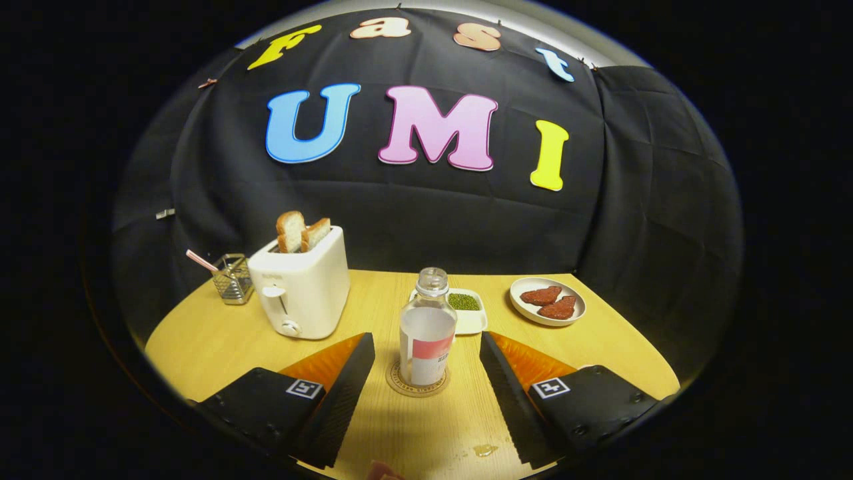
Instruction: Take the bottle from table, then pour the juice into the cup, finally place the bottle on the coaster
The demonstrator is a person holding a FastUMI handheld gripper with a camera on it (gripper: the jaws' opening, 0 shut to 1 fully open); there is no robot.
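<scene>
Wire basket [233, 279]: at the far left of the tabletop [220, 340], near the booth wall, with a pink-tipped stick leaning out of it.
Toaster [301, 283]: pale, just right of the basket, lever on its near face; two bread slices [301, 232] stand up out of its slots.
Left finger [340, 393]: low and near, its inner face turned toward the bottle, apart from it.
Bottle [427, 327]: clear, upright, uncapped, with a red and white label; it stands on the coaster between the two fingers and a little ahead of them.
Coaster [417, 381]: round, brown, flat on the tabletop, its rim showing around the bottle's base.
Claw [426, 347]: spread wide, holding nothing; both fingers have a clear gap to the bottle.
White dish [470, 319]: just behind the bottle, holding green bits [463, 301].
Right finger [503, 387]: mirrors the left one, also clear of the bottle.
Plate [548, 301]: round, pale, far right, carrying two reddish-brown pieces.
Wet spot [485, 450]: small, on the tabletop near the right finger's base.
</scene>
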